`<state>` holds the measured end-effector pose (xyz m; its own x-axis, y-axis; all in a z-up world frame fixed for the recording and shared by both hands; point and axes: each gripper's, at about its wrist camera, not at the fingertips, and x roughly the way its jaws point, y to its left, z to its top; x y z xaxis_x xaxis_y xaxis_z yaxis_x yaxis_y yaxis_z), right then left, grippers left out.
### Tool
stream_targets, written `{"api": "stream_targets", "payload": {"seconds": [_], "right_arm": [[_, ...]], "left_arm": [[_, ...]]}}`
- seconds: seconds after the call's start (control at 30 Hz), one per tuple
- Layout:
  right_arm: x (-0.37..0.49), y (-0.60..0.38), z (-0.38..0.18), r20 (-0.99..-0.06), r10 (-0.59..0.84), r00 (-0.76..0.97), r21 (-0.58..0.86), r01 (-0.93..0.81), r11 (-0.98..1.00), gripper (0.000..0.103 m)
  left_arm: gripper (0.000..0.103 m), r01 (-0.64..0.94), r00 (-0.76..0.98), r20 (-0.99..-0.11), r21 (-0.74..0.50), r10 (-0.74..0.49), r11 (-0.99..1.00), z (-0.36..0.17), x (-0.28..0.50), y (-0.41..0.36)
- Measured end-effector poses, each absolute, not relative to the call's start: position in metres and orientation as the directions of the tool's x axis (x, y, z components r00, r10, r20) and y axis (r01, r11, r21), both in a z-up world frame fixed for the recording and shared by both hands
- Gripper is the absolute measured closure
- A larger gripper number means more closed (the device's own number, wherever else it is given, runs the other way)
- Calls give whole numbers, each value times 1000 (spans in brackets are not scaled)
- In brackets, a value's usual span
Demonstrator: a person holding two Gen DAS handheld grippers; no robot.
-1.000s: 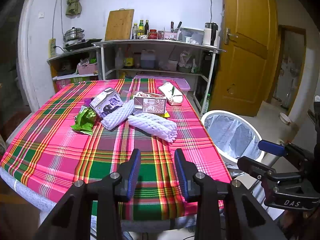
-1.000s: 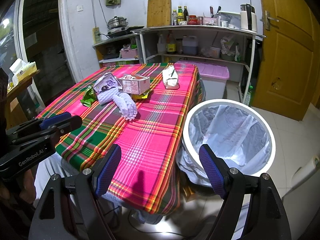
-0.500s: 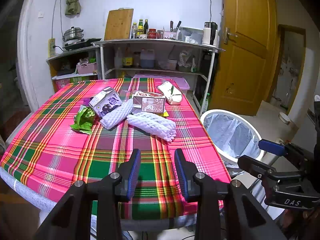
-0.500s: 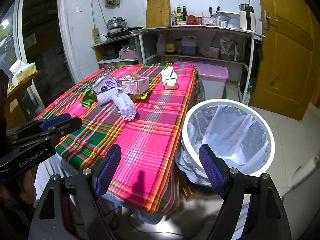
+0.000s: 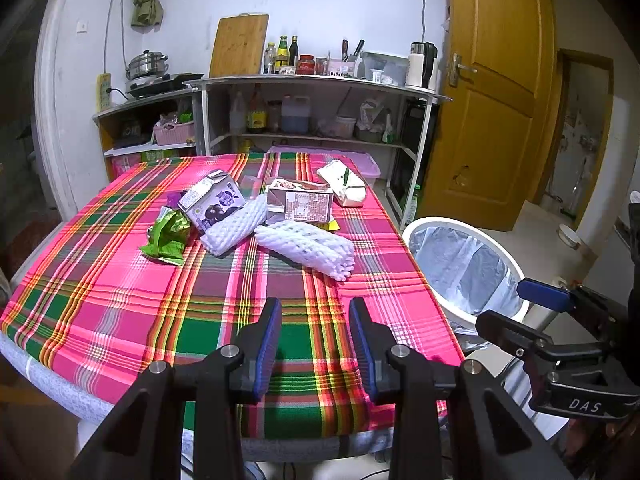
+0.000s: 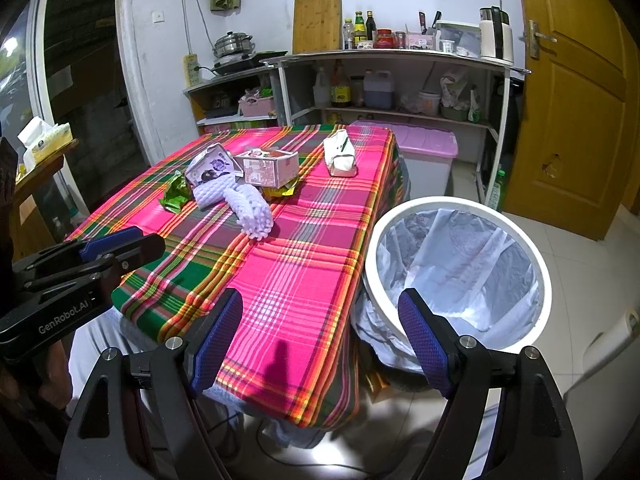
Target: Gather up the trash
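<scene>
Both grippers hung empty with fingers spread, the left gripper (image 5: pixel 315 322) narrowly, the right gripper (image 6: pixel 320 316) wide, short of the foam fruit nets (image 5: pixel 304 244), cartons and what looked like a green wrapper (image 5: pixel 168 234)

Bare tablecloth (image 5: pixel 168 312) up to the trash pile (image 5: pixel 256 220); bin (image 6: pixel 456 272) mouth unobstructed

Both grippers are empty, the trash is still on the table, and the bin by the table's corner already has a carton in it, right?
Not quite. The bin holds only its liner; no carton is in it, as the right wrist view shows. The rest stands: the left gripper and right gripper are empty, and the cartons and foam nets still lie on the table.
</scene>
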<state>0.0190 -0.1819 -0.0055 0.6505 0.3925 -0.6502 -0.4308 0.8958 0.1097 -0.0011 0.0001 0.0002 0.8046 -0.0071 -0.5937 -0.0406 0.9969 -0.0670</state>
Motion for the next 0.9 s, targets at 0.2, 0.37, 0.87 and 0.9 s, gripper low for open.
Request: {"api": "stream_targets", "payload": {"seconds": [0.2,0.37,0.87,0.9], "right_arm": [[19,-182,-7,-651,393,649,111,-430,896,23],[22,-177,-11,-655,391,647,109,-431,896,23],[43,-152,-21,-671,445,594,136,-491,860,23],[45,-148,-21,-669,447,594,129,-499,857,23]], "left_arm": [[68,-42,802,-598,-67,-6,997,-9,0,-5],[68,-43,798,-603,-71,-9,997,-12,3,-4],[68,-74,789,-614,-110,-9,991,-16,14,22],[68,-80,789,-614,-114,-7,990,-16,15,26]]}}
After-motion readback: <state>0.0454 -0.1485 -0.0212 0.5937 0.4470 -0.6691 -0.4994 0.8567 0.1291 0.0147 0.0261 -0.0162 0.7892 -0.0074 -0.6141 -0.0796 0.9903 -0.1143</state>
